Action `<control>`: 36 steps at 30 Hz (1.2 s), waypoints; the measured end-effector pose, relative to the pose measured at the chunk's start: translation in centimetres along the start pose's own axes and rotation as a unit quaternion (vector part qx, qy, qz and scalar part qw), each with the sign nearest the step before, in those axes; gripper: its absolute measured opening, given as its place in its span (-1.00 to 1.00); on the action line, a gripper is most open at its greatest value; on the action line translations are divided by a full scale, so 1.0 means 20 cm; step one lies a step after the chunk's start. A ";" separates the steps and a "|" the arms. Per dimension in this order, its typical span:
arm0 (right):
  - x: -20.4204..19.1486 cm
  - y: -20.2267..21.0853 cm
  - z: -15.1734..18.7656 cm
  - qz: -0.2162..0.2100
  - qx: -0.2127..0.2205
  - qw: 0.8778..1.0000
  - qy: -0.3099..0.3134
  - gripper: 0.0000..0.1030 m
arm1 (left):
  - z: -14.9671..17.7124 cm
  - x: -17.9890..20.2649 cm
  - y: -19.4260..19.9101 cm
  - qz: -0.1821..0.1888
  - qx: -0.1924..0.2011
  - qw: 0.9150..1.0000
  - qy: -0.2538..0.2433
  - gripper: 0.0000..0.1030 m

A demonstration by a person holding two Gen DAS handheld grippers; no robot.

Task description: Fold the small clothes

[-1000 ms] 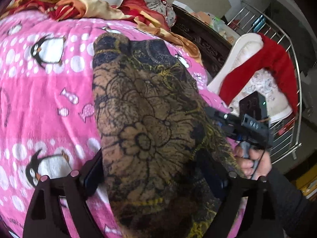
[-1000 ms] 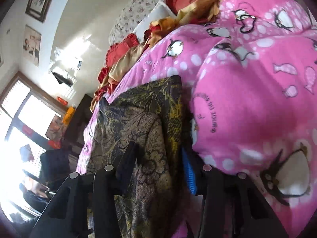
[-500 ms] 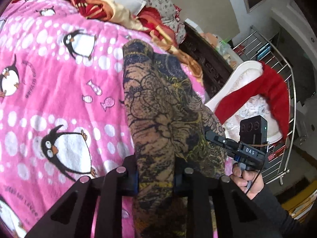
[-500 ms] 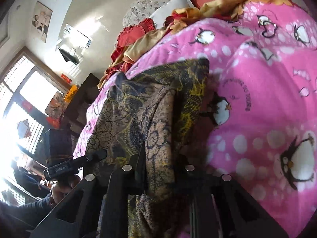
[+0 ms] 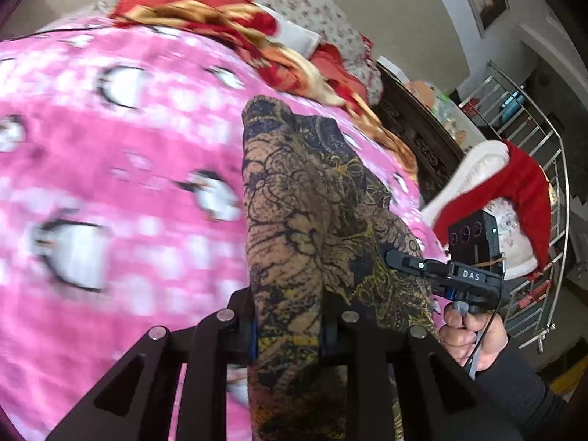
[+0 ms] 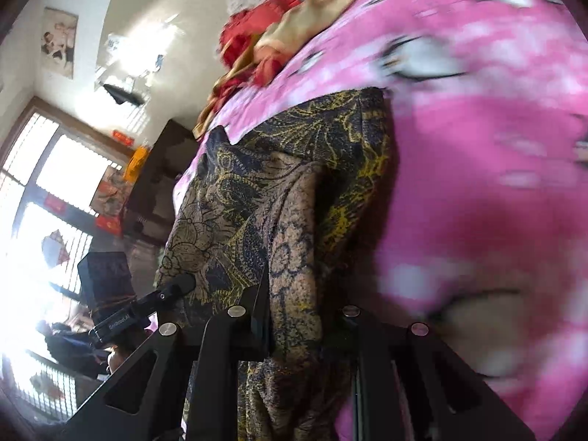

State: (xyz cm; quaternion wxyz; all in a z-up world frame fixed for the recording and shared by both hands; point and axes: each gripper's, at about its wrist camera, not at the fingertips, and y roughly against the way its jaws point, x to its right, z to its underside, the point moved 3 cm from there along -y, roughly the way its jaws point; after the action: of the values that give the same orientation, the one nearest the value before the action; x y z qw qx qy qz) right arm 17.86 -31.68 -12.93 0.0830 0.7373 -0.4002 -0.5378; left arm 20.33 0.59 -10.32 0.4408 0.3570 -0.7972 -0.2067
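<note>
Left gripper (image 5: pixel 286 316) and right gripper (image 6: pixel 294 316) each clamp the patterned garment (image 5: pixel 301 198) near the pink blanket's (image 5: pixel 110 183) edge.

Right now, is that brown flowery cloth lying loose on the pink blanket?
No, the left hand-held gripper is clamped on the brown flowery cloth.

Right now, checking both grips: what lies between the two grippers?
Only the patterned garment, bunched, spans from left gripper to right gripper, per the left wrist view.
</note>
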 end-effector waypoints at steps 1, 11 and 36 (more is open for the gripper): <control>-0.03 -0.04 0.00 -0.005 -0.004 1.000 0.003 -0.98 | -0.01 -0.03 0.03 -0.005 0.005 1.000 0.002 -0.57; -0.19 -0.36 -0.02 -0.003 -0.049 0.998 0.041 -0.97 | 0.08 -0.32 0.14 -0.036 0.035 0.997 0.058 -0.55; -0.60 -0.19 0.71 0.238 -0.097 0.917 0.307 -1.00 | 0.54 -0.04 0.37 -0.099 0.049 0.993 -0.043 -0.85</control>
State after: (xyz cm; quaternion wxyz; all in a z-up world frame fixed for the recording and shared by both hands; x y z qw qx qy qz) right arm 6.30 -16.56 -12.14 0.3981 0.7375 -0.4647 -0.2857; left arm 8.67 6.26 -11.71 0.3657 0.4461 -0.7853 -0.2248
